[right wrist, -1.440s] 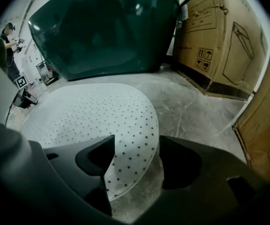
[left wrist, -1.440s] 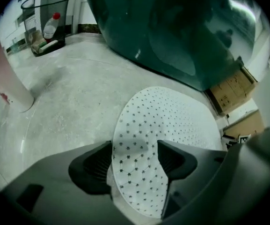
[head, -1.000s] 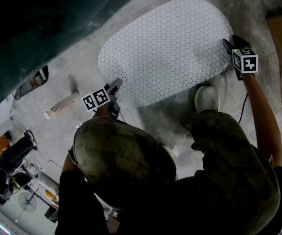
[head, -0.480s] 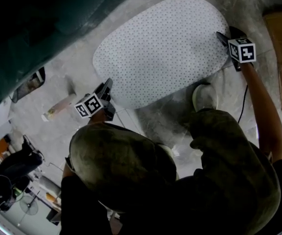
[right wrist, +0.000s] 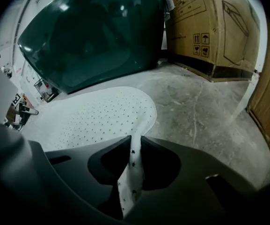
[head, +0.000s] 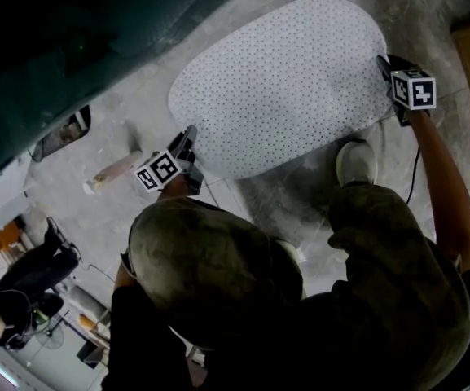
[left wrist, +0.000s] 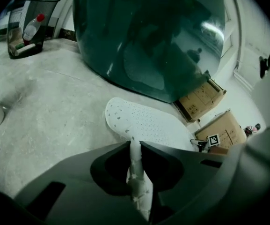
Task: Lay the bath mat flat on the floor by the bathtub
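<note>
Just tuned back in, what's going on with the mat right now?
A person works over a white mat that lies spread on the floor beside the dark green tub. The left gripper and the right gripper have each just closed on an opposite end of the mat. Each now pinches the edge between its jaws, and the edge curls up off the floor there. The middle of the mat looks flat.

White dotted bath mat [head: 283, 80] is spread over the grey floor [head: 300, 194], right beside the dark green bathtub [head: 72, 47]. My left tool [head: 187, 141] is at its near-left edge and my right tool [head: 385, 65] at the right edge, both jaws just closed onto it. My shoe [head: 355, 161] is just beside it.
</note>
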A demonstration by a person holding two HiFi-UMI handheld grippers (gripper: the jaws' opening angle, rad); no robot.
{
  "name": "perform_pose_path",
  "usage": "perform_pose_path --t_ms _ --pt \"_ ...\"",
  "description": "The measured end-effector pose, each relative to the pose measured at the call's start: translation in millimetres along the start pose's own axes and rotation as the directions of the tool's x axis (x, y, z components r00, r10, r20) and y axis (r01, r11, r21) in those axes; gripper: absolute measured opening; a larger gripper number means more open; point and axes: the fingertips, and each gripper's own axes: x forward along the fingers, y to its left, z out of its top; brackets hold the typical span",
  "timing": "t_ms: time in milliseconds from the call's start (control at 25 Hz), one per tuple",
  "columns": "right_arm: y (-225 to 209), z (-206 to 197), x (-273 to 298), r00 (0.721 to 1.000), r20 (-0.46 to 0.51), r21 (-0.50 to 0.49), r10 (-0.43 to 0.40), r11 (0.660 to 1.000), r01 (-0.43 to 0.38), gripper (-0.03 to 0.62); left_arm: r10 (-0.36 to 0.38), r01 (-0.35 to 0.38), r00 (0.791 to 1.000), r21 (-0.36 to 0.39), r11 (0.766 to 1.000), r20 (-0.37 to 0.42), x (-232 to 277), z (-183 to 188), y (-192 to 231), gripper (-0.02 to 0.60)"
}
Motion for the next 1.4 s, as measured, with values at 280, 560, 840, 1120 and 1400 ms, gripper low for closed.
perform_pose_path --t_ms 280,560,840,1120,1400 --pt "4 0 -3 0.999 0.046 0.013 -0.002 1.0 0.001 0.074 0.076 -0.075 0.997 0.095 0.993 -0.002 -2 7 3 0.06" --pt "7 4 4 0.998 0.07 0.02 0.004 1.0 -0.005 0.072 0.149 -0.147 0.989 0.115 0.982 -0.001 -2 15 20 0.06" --pt "8 9 3 0.996 0.085 -0.011 0.016 1.0 -0.015 0.077 0.213 -0.21 0.977 0.142 0.967 -0.006 3 20 26 0.06" --pt "3 11 3 0.999 0.034 -0.011 0.026 1.0 -0.025 0.084 0.25 -0.244 0.967 0.111 0.963 -0.046 16 19 35 0.06" --pt "4 14 8 0.998 0.052 0.012 0.038 0.999 -0.038 0.089 0.254 -0.239 0.963 0.156 0.958 -0.086 13 12 42 0.078"
